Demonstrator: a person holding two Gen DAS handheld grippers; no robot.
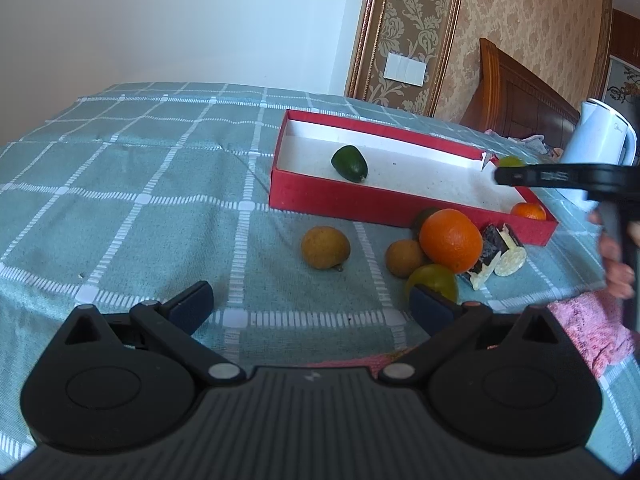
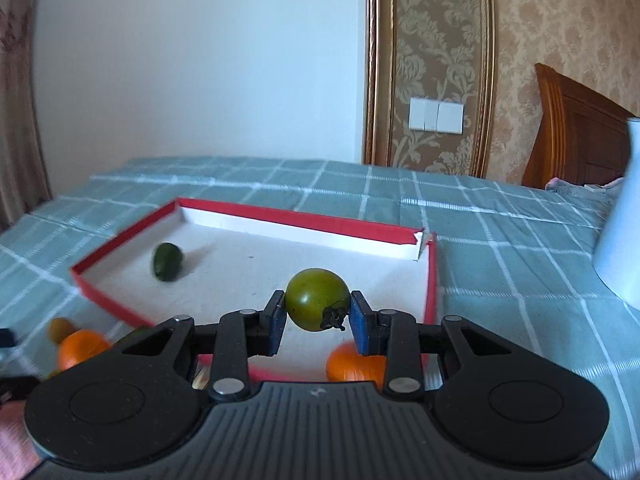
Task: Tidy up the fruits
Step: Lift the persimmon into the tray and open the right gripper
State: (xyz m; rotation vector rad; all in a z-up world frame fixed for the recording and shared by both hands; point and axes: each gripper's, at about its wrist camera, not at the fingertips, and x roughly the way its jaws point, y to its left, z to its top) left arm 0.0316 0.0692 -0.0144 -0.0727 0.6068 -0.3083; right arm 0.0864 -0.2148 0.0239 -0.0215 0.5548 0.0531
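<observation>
My right gripper [image 2: 318,314] is shut on a green tomato [image 2: 316,300] and holds it above the near right part of the red box [image 2: 300,218], which has a white floor. A dark green oval fruit [image 2: 168,262] and a small orange [image 2: 352,364] lie in the box. In the left wrist view the right gripper [image 1: 520,176] comes in from the right over the box [image 1: 400,204], with the tomato [image 1: 512,161] partly hidden. My left gripper [image 1: 312,304] stands open and empty above the cloth, before a large orange [image 1: 450,240], two brown fruits [image 1: 325,247] [image 1: 404,258] and a yellow-green fruit [image 1: 434,282].
A teal checked cloth [image 1: 140,200] covers the table. Dark and pale snack pieces [image 1: 496,256] lie right of the large orange. A white kettle [image 1: 600,148] stands at the far right. A pink cloth [image 1: 592,328] and a person's hand [image 1: 616,264] are at the right edge.
</observation>
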